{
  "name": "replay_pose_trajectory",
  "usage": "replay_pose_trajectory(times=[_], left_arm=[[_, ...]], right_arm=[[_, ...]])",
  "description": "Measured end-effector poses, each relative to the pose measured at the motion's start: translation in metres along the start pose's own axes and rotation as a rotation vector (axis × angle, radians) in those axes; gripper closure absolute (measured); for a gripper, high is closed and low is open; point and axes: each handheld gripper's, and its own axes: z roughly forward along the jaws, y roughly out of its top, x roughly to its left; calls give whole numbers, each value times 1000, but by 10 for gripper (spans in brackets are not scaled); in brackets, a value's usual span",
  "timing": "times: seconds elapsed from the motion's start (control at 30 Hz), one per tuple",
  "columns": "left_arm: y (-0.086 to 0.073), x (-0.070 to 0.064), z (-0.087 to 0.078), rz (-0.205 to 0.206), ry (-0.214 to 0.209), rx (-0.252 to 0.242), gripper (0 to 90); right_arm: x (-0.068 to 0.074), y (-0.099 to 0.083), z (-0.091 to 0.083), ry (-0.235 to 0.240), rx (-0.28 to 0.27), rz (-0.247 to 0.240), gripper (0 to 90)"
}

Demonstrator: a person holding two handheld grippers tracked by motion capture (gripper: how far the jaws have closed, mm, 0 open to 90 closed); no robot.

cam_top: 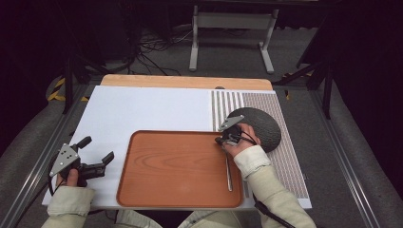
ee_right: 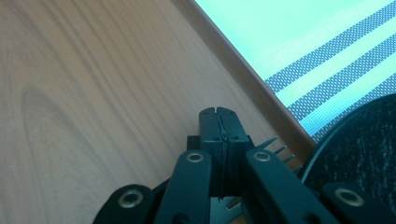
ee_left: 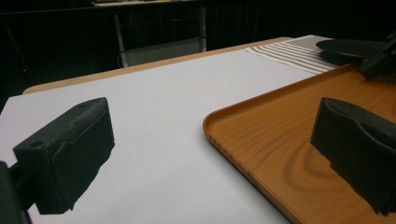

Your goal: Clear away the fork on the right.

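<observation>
A brown wooden tray [cam_top: 166, 164] lies on the white mat, and its rim [ee_left: 243, 154] shows in the left gripper view. A silver fork [cam_top: 228, 173] rests flat along the tray's right side, handle toward the person. My right gripper [cam_top: 223, 139] sits low over the fork's tine end, jaws shut together [ee_right: 219, 122]. The fork's tines [ee_right: 276, 145] stick out beside the right finger, not between the tips. My left gripper [cam_top: 99, 148] is open over the white mat left of the tray, nothing between its fingers [ee_left: 74, 149].
A dark grey round dish [cam_top: 263, 127] sits upside down on the striped placemat [cam_top: 228, 102], just right of the right gripper. The white mat [cam_top: 142, 109] spreads behind and left of the tray. A metal stand [cam_top: 233, 23] is on the floor beyond the table.
</observation>
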Motion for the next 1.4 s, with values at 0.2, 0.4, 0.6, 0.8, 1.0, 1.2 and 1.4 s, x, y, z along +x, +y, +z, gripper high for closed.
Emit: replay_pose_trajectory(times=[0.2,0.4,0.6,0.8,1.0,1.2,1.4], left_arm=[[0,0,0,0,0,0,1],[1,0,-1,6,-2,3,1],[1,0,-1,5,-2,2,1],[1,0,-2,0,3,-4,1],[1,-1,-1,5,3,-1,1],[0,-1,-1,4,3,0,1],[1,-1,-1,5,2,2,1]], right_arm=[[2,3,-5,7,-21,3,900],[7,11,-18,17,-73,-1,840],[11,18,-40,39,-229,35,384],[12,18,-60,11,-320,18,219],[9,7,-86,-31,-389,18,175],[2,-18,-108,-56,-476,61,167],[-2,-43,-119,-76,-554,94,164]])
